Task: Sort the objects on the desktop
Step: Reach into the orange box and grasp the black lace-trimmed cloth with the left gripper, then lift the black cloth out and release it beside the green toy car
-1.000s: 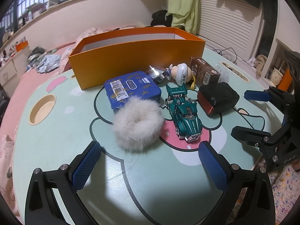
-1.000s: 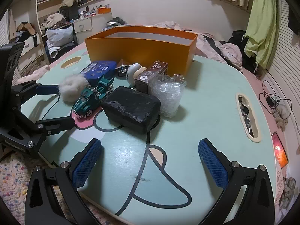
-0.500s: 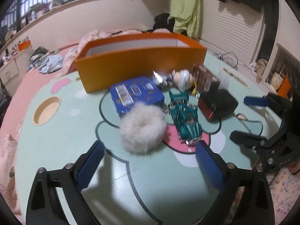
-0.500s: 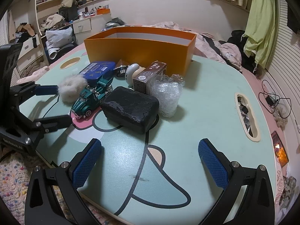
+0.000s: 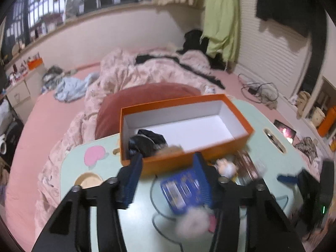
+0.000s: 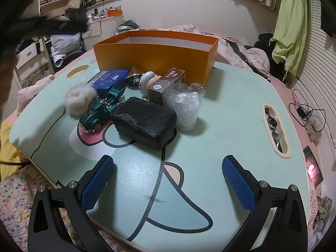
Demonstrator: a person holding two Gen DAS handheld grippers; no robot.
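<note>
My left gripper [image 5: 167, 160] hangs raised over the near wall of the orange box [image 5: 237, 140]. Its jaws are closing with nothing between them; the picture is blurred. A dark bundle [image 5: 149, 141] lies in the box's left end. In the right wrist view the left gripper is only a dark blur at top left. My right gripper [image 6: 166, 180] stands open and empty above the table's near part. Beyond it sit a white fluffy ring [image 6: 78, 99], a blue tin [image 6: 109, 79], a green toy car [image 6: 98, 113], a black case [image 6: 145, 121], a brown carton [image 6: 166, 84] and a clear plastic bag [image 6: 185, 105].
The mint table [image 6: 220, 109] has a cartoon print and an oval slot [image 6: 275, 130] at the right. A small white figure [image 6: 147, 79] lies behind the case. A bed with a pink quilt [image 5: 130, 73] lies past the box. A rug covers the floor at the near left.
My left gripper has risen and moved toward the orange box, so its view now looks down into it, and its jaws have narrowed. The right gripper and the table objects stayed put.
</note>
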